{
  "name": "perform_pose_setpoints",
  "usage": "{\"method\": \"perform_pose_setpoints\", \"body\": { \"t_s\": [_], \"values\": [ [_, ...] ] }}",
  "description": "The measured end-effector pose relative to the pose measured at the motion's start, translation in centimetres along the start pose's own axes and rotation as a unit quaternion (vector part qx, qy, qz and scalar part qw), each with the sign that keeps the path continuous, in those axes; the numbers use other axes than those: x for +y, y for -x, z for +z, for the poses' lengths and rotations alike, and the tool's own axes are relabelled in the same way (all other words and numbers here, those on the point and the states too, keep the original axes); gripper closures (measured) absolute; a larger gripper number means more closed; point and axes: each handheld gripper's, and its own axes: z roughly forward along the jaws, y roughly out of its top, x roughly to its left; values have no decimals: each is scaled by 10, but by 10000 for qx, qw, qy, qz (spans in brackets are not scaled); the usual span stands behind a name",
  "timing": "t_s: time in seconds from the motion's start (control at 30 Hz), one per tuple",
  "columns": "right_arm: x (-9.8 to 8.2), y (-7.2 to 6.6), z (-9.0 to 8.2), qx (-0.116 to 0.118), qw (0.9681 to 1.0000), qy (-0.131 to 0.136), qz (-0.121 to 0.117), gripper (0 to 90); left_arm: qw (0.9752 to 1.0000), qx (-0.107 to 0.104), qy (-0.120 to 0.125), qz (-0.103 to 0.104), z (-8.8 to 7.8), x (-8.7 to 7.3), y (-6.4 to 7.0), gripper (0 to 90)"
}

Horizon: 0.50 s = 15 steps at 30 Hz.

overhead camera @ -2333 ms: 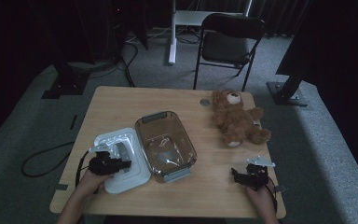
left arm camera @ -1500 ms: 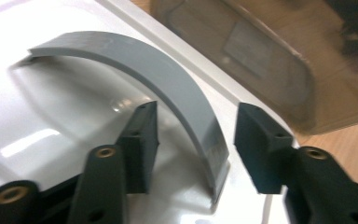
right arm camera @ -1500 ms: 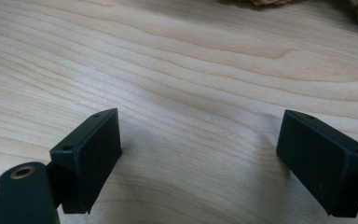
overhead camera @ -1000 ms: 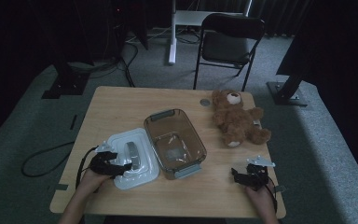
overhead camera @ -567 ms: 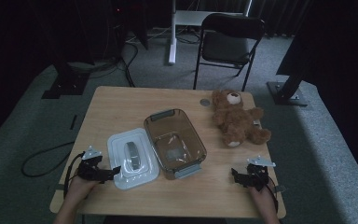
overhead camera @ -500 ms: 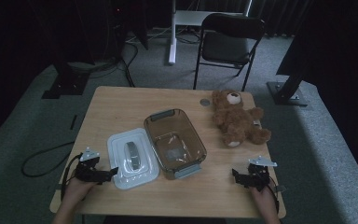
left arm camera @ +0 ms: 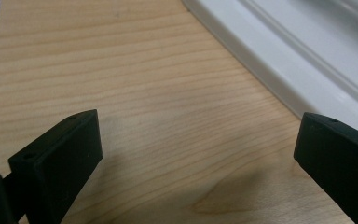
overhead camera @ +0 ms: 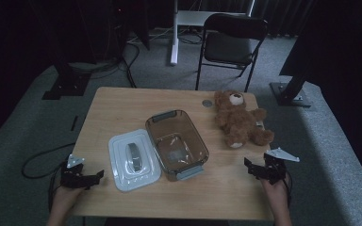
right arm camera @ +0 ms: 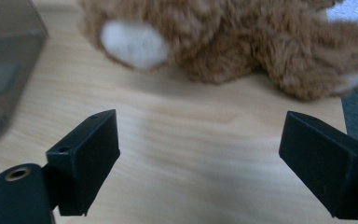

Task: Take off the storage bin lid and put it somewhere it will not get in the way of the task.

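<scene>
Both our jaw pairs gape empty; the teddy bear [right arm camera: 223, 42] ahead of the right gripper [right arm camera: 200, 158] looks soft and light, so we'd pinch its leg.

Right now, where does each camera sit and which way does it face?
High view: above the near edge, facing forward and down at the table; both hands enter below.
Left gripper view: on the left gripper, open, facing the white lid.
Right gripper view: on the right gripper, open, facing the teddy bear.
Shared: the bear and lid appear from above too.

Left claw [overhead camera: 90, 178] low at near left, jaws wide apart, right claw [overhead camera: 250, 166] likewise gaping
</scene>
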Motion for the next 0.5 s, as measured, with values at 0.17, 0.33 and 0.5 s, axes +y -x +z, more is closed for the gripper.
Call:
{"method": "perform_pose_setpoints", "body": {
  "t_s": [0.17,0.33,0.5],
  "values": [
    [19,-2,5,-64,10000,51,30,112,9998,188,-79,-88,4,-1,2,18],
    [40,0,10,-3,9997,187,134,112,9991,365,-130,-161,7,-2,3,18],
    [60,2,15,-27,9993,314,210,113,9982,557,-136,-195,7,-2,6,33]
  ]
}}
